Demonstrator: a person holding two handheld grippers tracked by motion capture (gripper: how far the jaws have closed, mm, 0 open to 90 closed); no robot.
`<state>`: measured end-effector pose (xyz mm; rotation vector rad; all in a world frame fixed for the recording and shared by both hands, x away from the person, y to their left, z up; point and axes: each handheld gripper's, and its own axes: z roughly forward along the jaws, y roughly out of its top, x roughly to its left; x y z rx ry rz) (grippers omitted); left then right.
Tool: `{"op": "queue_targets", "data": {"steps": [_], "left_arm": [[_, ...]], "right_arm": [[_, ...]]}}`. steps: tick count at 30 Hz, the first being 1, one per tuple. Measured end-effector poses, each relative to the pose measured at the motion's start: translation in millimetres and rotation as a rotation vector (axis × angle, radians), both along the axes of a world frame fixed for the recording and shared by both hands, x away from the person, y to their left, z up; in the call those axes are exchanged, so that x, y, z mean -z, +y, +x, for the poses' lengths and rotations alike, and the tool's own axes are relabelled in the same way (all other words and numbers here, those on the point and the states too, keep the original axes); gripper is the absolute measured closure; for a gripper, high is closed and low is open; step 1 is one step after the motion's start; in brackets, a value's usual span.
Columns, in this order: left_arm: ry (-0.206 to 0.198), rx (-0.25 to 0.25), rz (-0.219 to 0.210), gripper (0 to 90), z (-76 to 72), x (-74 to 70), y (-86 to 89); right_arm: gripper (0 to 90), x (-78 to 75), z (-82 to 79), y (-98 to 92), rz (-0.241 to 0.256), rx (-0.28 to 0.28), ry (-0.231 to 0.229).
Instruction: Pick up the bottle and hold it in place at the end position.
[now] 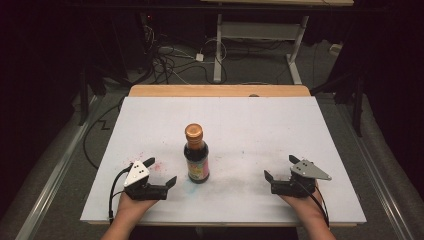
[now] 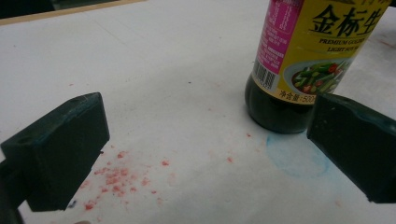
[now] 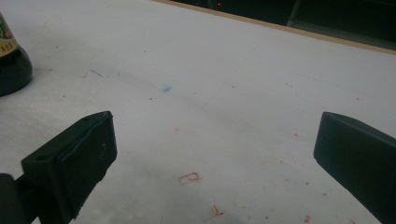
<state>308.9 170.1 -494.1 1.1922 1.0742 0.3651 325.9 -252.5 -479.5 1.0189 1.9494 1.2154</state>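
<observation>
A dark soy sauce bottle (image 1: 195, 153) with a copper cap and a yellow and pink label stands upright near the middle of the white board (image 1: 260, 125). My left gripper (image 1: 160, 173) rests at the front left, open, with the bottle just to its right. In the left gripper view the bottle (image 2: 299, 65) rises beyond the right jaw, and nothing lies between the jaws. My right gripper (image 1: 281, 167) sits at the front right, open and empty, well apart from the bottle. The bottle's base (image 3: 11, 67) shows at the far left of the right gripper view.
The board carries red specks (image 2: 112, 179) and a faint blue ring (image 2: 294, 156) near the bottle. A wooden table edge (image 1: 220, 90) runs along the far side. Beyond it are cables (image 1: 170, 60) on the floor and a desk frame (image 1: 260, 35).
</observation>
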Motion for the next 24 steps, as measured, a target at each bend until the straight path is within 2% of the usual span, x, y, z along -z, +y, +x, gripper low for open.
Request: {"op": "queue_targets", "data": {"steps": [9,12,18,22,24], "left_arm": [[0.007,0.001,0.013,0.0,0.6,0.7,-1.7],[0.013,0.004,-0.004,0.0,1.2,-0.1,0.3],[0.013,0.011,-0.007,0.0,0.5,-0.5,0.6],[0.052,0.035,-0.001,0.0,-0.3,-1.6,-1.3],[0.051,0.039,0.004,0.0,-0.9,-2.0,-2.4]], "right_arm": [[0.0,0.8,1.0,-0.7,0.004,-0.005,0.009],[0.0,0.9,1.4,-0.6,0.005,-0.006,0.012],[0.0,0.6,1.5,-0.3,0.000,-0.008,0.015],[0.0,0.3,1.7,-0.7,0.007,-0.008,0.015],[0.1,-0.2,1.7,-0.7,0.014,-0.009,0.009]]}}
